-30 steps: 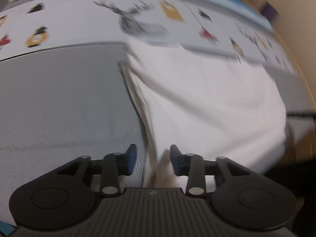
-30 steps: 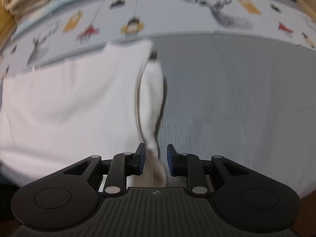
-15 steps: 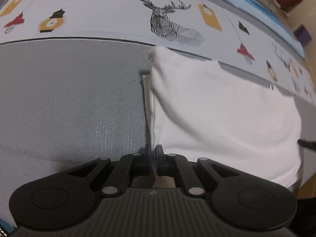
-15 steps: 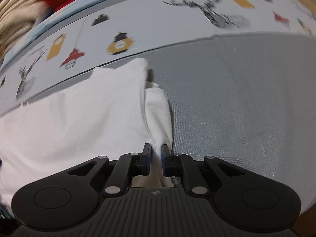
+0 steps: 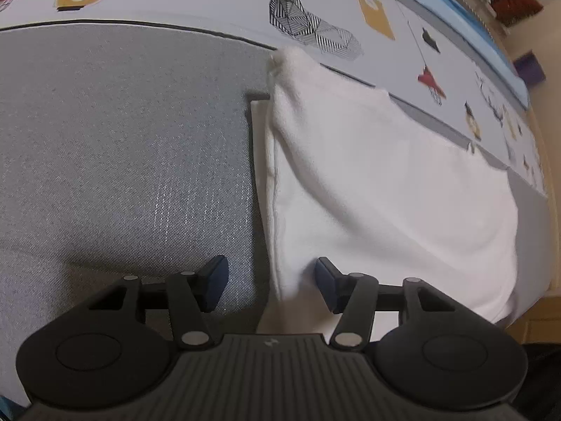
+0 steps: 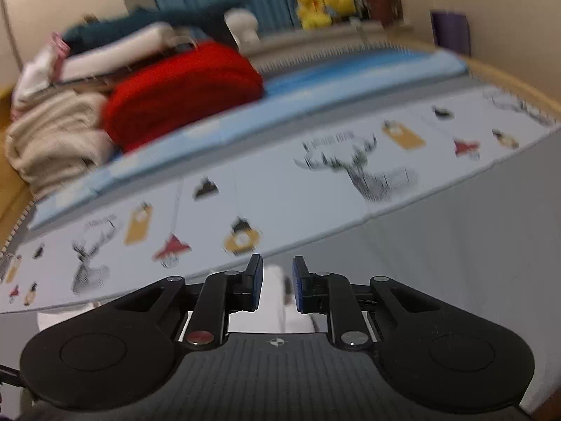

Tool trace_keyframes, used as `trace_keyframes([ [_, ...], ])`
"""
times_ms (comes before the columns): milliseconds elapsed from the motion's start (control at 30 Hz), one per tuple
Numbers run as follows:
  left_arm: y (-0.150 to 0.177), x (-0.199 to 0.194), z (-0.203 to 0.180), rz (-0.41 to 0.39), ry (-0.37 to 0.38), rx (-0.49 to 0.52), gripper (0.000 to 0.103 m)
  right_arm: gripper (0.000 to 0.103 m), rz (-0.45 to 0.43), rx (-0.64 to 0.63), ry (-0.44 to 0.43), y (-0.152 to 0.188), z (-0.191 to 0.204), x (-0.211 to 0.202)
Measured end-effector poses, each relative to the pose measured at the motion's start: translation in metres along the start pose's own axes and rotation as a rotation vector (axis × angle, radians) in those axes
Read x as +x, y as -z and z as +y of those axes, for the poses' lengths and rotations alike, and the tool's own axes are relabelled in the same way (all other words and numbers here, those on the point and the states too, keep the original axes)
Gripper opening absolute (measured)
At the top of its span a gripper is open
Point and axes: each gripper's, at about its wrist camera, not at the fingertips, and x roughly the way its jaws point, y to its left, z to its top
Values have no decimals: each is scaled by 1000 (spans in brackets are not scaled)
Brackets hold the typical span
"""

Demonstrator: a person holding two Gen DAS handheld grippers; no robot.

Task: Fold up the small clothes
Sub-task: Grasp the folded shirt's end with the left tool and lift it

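A white garment [image 5: 385, 182] lies folded flat on the grey cover [image 5: 122, 161], its left edge doubled over. My left gripper [image 5: 270, 282] is open, its blue pads either side of the garment's near left corner, holding nothing. My right gripper [image 6: 275, 289] is open with a narrow gap, tilted up toward the room. A strip of the white garment [image 6: 273, 287] shows between and below its fingers; I cannot tell if they touch it.
A printed mat with deer and lantern pictures [image 5: 315, 28] [image 6: 315, 189] lies beyond the grey cover. A red folded cloth [image 6: 182, 87] and a pile of beige and white clothes [image 6: 56, 133] sit at the back left. A wooden edge [image 5: 547, 301] borders the right side.
Both grippers shut on the garment's near corners half a second ago. The left has since opened wide and let go. The right has opened slightly and tipped upward, away from the garment.
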Motion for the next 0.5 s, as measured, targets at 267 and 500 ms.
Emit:
trace_keyframes([
  [267,-5,9,-14,-41,-4,31,51,19,23,95,36,12,-9,3],
  [500,-4,6,-26,-61,2,69,13,19,31,52,46,12,-4,6],
])
